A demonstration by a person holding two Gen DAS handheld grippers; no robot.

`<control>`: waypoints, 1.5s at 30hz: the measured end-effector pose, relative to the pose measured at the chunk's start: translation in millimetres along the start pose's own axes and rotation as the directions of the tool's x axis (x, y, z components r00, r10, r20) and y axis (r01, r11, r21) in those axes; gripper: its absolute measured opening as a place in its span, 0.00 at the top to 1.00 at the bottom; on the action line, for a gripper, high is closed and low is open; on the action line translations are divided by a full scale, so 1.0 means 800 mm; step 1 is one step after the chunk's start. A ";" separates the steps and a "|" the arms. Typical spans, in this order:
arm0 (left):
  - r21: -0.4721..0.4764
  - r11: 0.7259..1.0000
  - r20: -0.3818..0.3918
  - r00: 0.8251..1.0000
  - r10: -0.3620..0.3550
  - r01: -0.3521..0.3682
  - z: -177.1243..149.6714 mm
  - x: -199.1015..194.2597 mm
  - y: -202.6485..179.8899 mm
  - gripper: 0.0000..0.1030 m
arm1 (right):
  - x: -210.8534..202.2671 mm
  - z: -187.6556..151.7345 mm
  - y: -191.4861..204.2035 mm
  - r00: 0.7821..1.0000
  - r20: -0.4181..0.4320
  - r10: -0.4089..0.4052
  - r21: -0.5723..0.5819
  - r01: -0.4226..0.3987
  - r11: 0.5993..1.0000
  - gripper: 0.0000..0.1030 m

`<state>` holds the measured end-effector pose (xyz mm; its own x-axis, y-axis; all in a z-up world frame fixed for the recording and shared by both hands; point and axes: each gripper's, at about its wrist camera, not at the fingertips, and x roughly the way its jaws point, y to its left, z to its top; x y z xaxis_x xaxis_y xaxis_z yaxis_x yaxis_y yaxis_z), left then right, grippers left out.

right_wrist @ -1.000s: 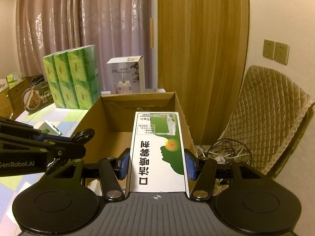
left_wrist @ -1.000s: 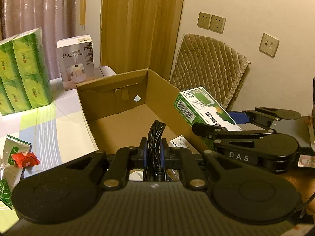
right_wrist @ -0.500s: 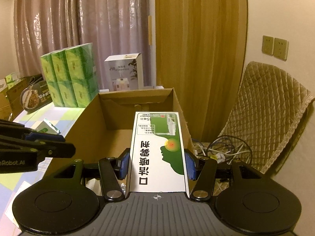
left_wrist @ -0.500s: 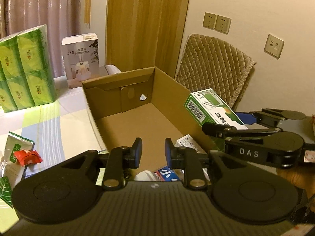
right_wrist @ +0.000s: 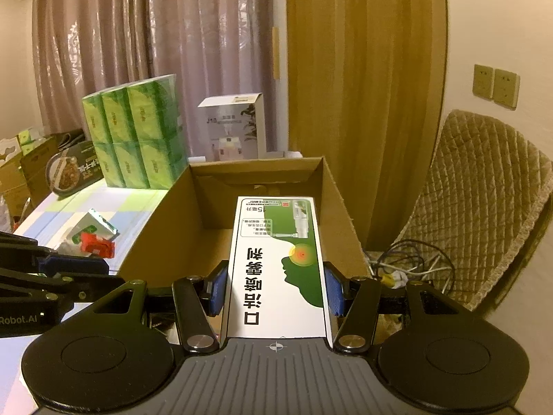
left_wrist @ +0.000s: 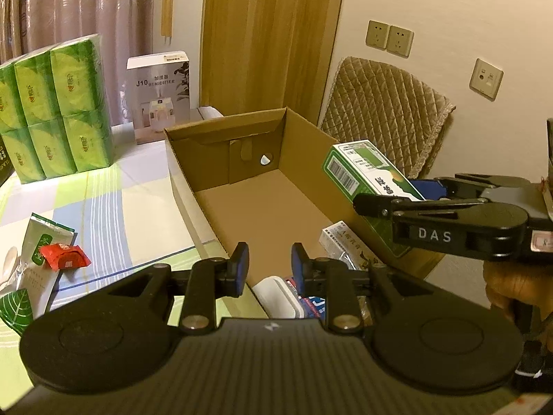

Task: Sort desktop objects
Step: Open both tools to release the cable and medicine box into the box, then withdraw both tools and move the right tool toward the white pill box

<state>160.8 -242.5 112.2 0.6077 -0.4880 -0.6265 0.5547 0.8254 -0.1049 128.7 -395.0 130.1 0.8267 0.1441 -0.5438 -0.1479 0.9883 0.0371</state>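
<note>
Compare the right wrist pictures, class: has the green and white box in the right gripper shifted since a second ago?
No. The green and white box sits unchanged in the right gripper, its far end meeting the cardboard box just as before.

A home room: pink curtains (right_wrist: 138,52), a padded chair (left_wrist: 387,114), tissue packs (left_wrist: 52,110) on a checked worktop (left_wrist: 121,207).

The left tool (left_wrist: 269,264) hides most of the white case (left_wrist: 278,295) and packets at the cardboard box's (left_wrist: 262,207) near end. The green medicine box (right_wrist: 278,266) covers part of the box floor. Its small print is unreadable.
</note>
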 end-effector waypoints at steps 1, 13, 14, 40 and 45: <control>-0.002 1.000 0.001 1.000 -0.001 0.001 0.000 -0.001 0.001 0.79 | 0.001 0.000 0.001 1.000 0.000 0.002 -0.001 -0.002 1.000 0.49; -0.018 1.000 -0.003 1.000 0.002 -0.002 -0.003 -0.002 0.009 0.77 | 0.011 0.007 0.008 1.000 0.005 0.022 0.010 -0.022 1.000 0.41; -0.020 1.000 -0.004 1.000 0.003 -0.003 -0.004 -0.002 0.009 0.77 | 0.009 0.008 0.008 1.000 0.009 0.021 0.016 -0.021 1.000 0.40; -0.141 0.988 -0.001 0.998 0.063 -0.063 -0.056 -0.061 0.057 0.69 | -0.049 -0.033 0.028 1.000 -0.019 0.023 0.083 -0.022 0.996 0.20; -0.163 0.984 -0.005 0.997 0.075 -0.075 -0.072 -0.076 0.066 0.66 | -0.057 -0.038 0.046 0.999 -0.020 0.036 0.068 -0.034 0.997 0.15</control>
<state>120.6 -152.6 100.2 0.6452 -0.4230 -0.6362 0.4073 0.8950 -0.1821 68.6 -367.0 130.7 0.8098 0.1782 -0.5590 -0.1387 0.9839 0.1128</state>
